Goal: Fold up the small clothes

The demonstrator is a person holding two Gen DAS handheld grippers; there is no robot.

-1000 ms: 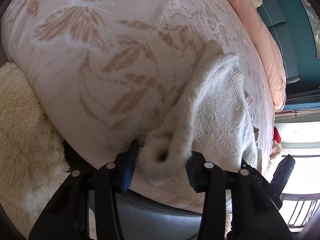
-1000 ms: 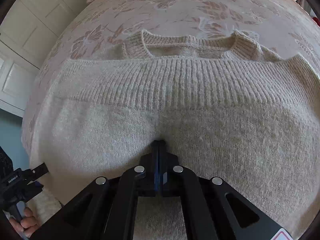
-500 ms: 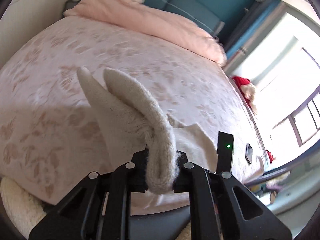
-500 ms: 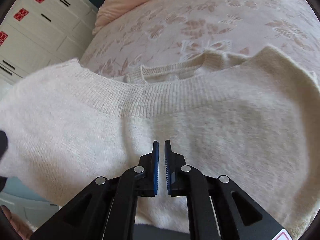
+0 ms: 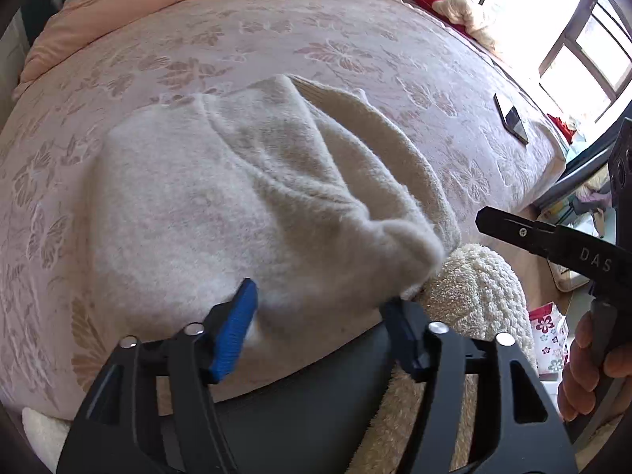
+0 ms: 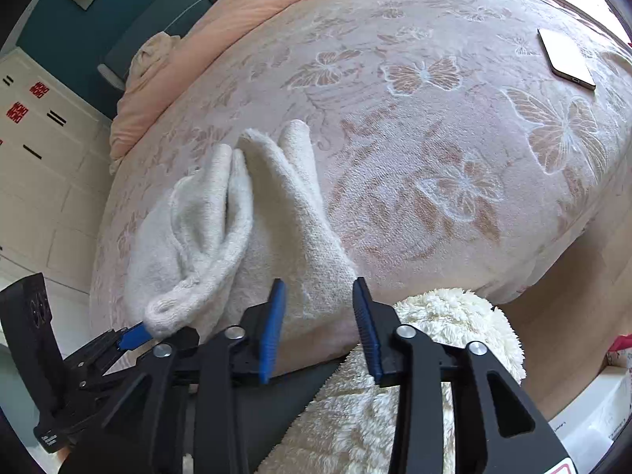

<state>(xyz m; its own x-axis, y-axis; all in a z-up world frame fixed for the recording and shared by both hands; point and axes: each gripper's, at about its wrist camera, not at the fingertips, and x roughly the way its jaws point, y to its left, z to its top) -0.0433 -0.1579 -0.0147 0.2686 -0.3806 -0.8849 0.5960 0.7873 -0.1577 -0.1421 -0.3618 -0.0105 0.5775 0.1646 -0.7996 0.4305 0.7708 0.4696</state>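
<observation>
A cream knit sweater [image 5: 237, 197] lies folded and bunched on the pink butterfly bedspread [image 5: 316, 39], near its front edge. It also shows in the right wrist view [image 6: 245, 229], with a rolled cuff at its near end. My left gripper [image 5: 320, 316] is open, its blue pads either side of the sweater's near edge, and holds nothing. My right gripper [image 6: 318, 324] is open and empty just in front of the sweater. The left gripper also shows in the right wrist view [image 6: 130, 335], next to the cuff.
A phone [image 6: 567, 59] lies on the bedspread at the far right. A pink duvet [image 6: 237, 19] is piled at the bed's far side. A fluffy cream throw [image 6: 434, 355] hangs over a dark chair below the grippers. A white wardrobe [image 6: 35, 158] stands at left.
Both grippers have opened and let go of the sweater. It has dropped from being held up to lying folded on the bed. Both grippers have pulled back toward the bed's front edge.
</observation>
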